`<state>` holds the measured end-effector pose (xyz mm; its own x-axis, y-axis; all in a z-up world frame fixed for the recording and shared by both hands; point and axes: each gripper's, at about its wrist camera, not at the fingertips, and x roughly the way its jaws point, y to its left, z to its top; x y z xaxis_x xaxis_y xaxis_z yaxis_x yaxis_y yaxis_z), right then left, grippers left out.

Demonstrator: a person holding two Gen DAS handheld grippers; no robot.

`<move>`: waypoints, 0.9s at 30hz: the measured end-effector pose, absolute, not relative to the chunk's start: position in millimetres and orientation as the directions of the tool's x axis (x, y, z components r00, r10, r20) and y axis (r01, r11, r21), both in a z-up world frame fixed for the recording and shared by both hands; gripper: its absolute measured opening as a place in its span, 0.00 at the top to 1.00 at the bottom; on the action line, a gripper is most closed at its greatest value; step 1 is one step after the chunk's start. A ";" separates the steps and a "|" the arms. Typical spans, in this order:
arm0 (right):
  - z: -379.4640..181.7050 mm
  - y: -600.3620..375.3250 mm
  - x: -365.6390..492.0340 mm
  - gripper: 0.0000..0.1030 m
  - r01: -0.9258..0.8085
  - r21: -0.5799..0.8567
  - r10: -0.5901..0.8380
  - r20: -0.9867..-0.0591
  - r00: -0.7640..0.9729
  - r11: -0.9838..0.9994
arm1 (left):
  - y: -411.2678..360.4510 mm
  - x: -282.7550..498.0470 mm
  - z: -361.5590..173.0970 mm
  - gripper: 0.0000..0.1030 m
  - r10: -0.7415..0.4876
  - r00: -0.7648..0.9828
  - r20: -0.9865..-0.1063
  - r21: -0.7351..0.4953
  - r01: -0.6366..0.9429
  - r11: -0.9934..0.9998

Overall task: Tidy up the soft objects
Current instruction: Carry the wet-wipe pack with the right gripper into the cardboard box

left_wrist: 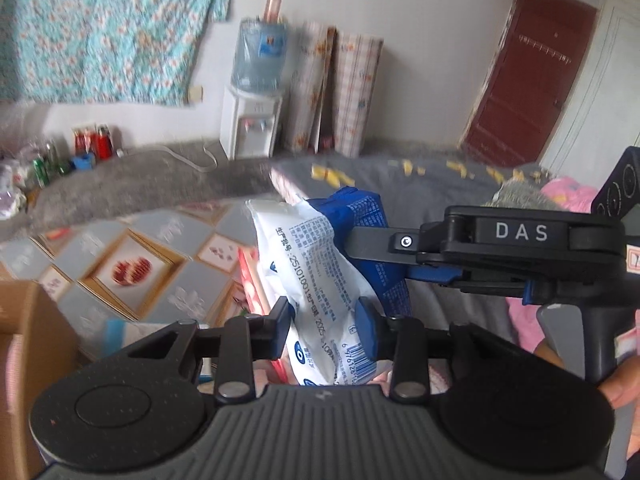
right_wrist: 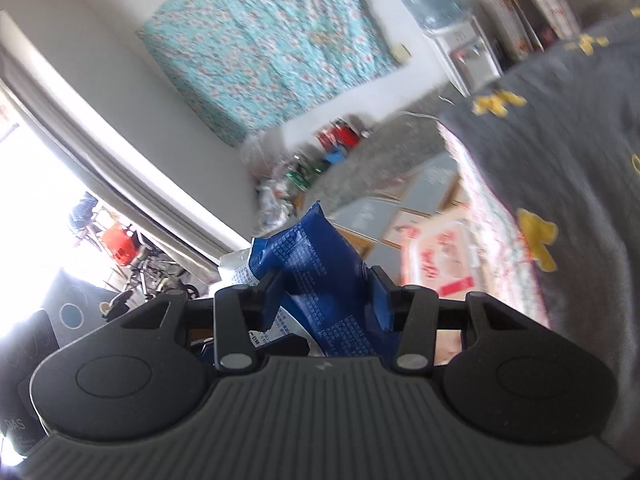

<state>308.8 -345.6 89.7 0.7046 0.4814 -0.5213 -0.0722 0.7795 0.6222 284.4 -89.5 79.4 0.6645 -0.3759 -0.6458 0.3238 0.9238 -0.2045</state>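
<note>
Each camera sits just behind its own claw, looking forward and slightly downward, close on whatever lies between the fingers. Both views share the water dispenser (left_wrist: 251, 120) (right_wrist: 466, 46), floral quilt (left_wrist: 108, 28) (right_wrist: 272, 48) and grey bed (left_wrist: 440, 184) (right_wrist: 568, 152); the right view is tilted.

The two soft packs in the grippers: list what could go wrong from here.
1. The left hand-held gripper pinches the white pack near its lower end, so the long free top could flop or slip out.
2. The right hand-held gripper clamps the blue pack right against the white one; they could snag or drag each other when parted.
3. Both views are blurred, so a fast carry may loosen either slick wrapper.
</note>
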 end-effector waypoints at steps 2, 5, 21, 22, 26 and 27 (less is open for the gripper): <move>107.3 -330.7 300.4 0.57 -0.092 0.620 0.491 -0.512 0.705 0.779 | -77.5 269.6 93.8 0.65 -0.370 0.689 -0.624 -0.199 0.317 0.927; 131.8 -300.6 287.7 0.57 -0.134 0.615 0.513 -0.495 0.701 0.777 | -53.7 247.6 112.7 0.65 -0.352 0.723 -0.595 -0.197 0.294 0.935; 132.9 -40.8 312.6 0.57 -0.286 0.700 0.742 -0.521 0.422 0.654 | 131.9 190.0 124.9 0.65 -0.023 0.783 -0.622 -0.151 -0.091 0.984; 124.2 -26.1 317.6 0.57 -0.277 0.706 0.746 -0.532 0.401 0.652 | 143.1 193.6 120.3 0.65 -0.007 0.773 -0.635 -0.151 -0.114 0.982; 82.8 22.8 338.3 0.57 -0.220 0.724 0.749 -0.579 0.323 0.654 | 184.6 219.4 94.1 0.65 0.036 0.717 -0.696 -0.140 -0.185 0.973; 70.8 32.2 344.1 0.57 -0.203 0.727 0.748 -0.590 0.304 0.656 | 195.7 226.8 86.6 0.65 0.043 0.703 -0.710 -0.136 -0.197 0.971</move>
<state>344.1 32.2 70.8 0.3042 0.7477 -0.5903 -0.2032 0.6563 0.7266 226.8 195.7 86.6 0.7031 0.0429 -0.7098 -0.1971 0.9708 -0.1365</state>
